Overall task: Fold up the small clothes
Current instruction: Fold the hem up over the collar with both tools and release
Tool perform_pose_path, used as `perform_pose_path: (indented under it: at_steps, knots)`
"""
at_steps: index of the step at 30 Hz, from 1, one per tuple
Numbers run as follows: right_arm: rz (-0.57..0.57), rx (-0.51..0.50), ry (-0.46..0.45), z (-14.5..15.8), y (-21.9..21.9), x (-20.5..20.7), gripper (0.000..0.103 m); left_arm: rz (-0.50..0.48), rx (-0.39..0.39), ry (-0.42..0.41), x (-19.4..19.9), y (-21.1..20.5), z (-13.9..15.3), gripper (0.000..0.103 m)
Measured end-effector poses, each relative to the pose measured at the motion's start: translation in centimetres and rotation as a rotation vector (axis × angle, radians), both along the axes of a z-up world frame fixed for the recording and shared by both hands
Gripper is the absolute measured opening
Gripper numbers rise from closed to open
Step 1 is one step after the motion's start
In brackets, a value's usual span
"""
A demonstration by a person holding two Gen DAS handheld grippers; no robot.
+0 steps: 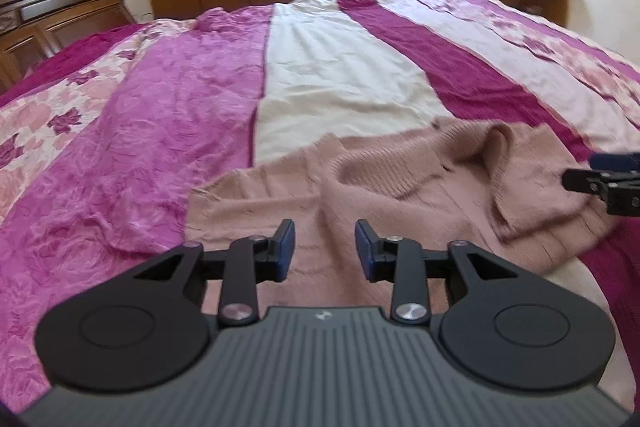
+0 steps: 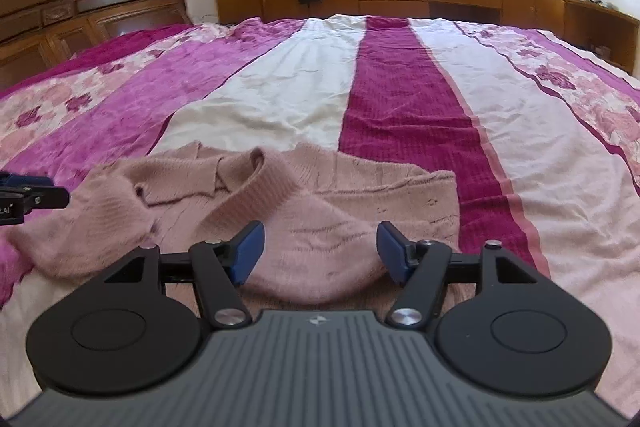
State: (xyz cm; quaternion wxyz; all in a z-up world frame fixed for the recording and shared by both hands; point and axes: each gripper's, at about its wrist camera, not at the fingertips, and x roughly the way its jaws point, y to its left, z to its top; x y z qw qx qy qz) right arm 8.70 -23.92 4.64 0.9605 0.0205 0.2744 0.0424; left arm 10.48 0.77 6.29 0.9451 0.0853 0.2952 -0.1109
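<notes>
Left wrist, sweater (image 1: 400, 187), right claw (image 1: 580, 181)

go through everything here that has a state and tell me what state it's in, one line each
Pink fuzzy knit sweater: lying rumpled on the bed, not folded, one sleeve turned over the front.
Left hand-held gripper: open, empty, over the sweater.
Right hand-held gripper: open, empty, over the sweater.
Magenta and cream striped bedspread: spread out, wrinkled.

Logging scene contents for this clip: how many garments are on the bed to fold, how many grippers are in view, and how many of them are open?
Pink knit sweaters on the striped bedspread: 1
Grippers: 2, left gripper and right gripper
Open grippers holding nothing: 2
Total things: 3
</notes>
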Motion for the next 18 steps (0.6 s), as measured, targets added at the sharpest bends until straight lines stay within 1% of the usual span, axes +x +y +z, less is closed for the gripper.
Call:
perform_pose_path:
  at_steps: [1,3,7,10,14,16,18]
  knots:
    - [0.013,-0.012,0.000,-0.1,0.2,-0.3,0.070,-0.010,0.006,0.000,-0.3,-0.3,-0.2,0.044]
    - [0.037,-0.030,0.001,-0.2,0.6,-0.6,0.070,-0.041,0.022,0.003,-0.8,-0.9,-0.6,0.045]
    - [0.093,-0.049,0.011,-0.6,1.6,-0.9,0.071,-0.095,0.047,0.023,-1.5,-2.1,-1.5,0.046]
    - [0.129,-0.082,0.014,-0.8,2.6,-1.1,0.071,-0.126,0.070,0.029,-1.9,-3.0,-2.2,0.046]
    - [0.184,-0.112,0.011,-1.1,3.7,-1.0,0.071,-0.169,0.094,0.047,-1.7,-3.9,-3.3,0.046]
    - [0.212,-0.127,0.011,-1.4,4.3,-0.7,0.071,-0.169,0.114,0.059,-1.2,-4.4,-4.1,0.046]
    - [0.238,-0.150,0.008,-1.7,4.8,-0.3,0.071,-0.163,0.140,0.046,-0.8,-4.7,-4.8,0.046]
